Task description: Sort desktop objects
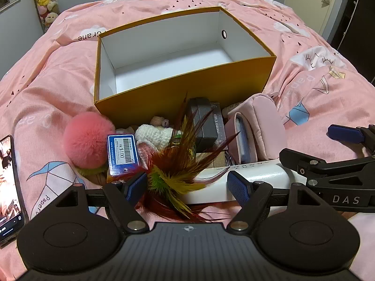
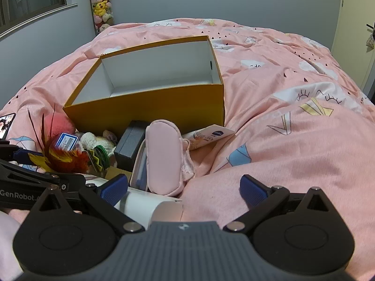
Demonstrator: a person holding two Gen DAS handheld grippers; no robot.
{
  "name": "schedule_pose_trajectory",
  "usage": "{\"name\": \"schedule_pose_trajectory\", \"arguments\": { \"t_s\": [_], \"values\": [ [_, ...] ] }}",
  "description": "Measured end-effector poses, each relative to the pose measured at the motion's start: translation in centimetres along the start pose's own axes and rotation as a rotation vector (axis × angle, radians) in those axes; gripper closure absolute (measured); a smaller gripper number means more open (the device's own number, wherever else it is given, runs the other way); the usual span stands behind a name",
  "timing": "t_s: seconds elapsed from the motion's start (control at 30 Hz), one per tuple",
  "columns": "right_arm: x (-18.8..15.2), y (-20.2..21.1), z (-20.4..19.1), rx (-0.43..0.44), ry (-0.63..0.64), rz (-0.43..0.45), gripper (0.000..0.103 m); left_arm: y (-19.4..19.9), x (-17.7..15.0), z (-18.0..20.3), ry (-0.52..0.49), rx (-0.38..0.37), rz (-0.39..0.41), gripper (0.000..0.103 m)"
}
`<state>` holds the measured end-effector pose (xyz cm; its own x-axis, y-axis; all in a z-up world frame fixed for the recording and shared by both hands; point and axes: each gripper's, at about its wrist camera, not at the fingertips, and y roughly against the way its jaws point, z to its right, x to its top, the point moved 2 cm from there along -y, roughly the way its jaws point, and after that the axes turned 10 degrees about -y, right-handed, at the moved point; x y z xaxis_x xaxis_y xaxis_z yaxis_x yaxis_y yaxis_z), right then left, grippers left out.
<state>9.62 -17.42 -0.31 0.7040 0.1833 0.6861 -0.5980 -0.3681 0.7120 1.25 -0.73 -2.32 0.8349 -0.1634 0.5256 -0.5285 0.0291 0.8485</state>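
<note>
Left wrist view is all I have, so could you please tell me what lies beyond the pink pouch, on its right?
Observer: A flat printed tube with a blue logo lies there on the duvet, between the pouch and the box.
Operator: Thank you. I see only one blue finger of the right gripper; is it open?
Observer: Yes, its fingers stand wide apart and hold nothing.
Operator: And what is under them?
Observer: The right finger is over bare duvet; the left one is at the white cylinder.
</note>
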Motion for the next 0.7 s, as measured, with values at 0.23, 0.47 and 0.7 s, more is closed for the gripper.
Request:
{"name": "schedule_pose_trajectory", "arguments": {
  "t_s": [0.23, 0.47, 0.7],
  "values": [
    [-0.11, -0.03, 0.0, 0.002, -0.001, -0.002, 0.001, -0.02, -0.06, 0.01, 0.001, 0.001, 0.001, 0.014],
    [-0.14, -0.04, -0.01, 0.002, -0.001, -0.002, 0.001, -0.04, -0.07, 0.02, 0.001, 0.002, 0.001, 0.014],
    [-0.17, -0.06, -0.01, 0.002, -0.001, -0.003, 0.001, -0.01, -0.06, 0.03, 0.002, 0.002, 0.001, 0.015]
  ]
}}
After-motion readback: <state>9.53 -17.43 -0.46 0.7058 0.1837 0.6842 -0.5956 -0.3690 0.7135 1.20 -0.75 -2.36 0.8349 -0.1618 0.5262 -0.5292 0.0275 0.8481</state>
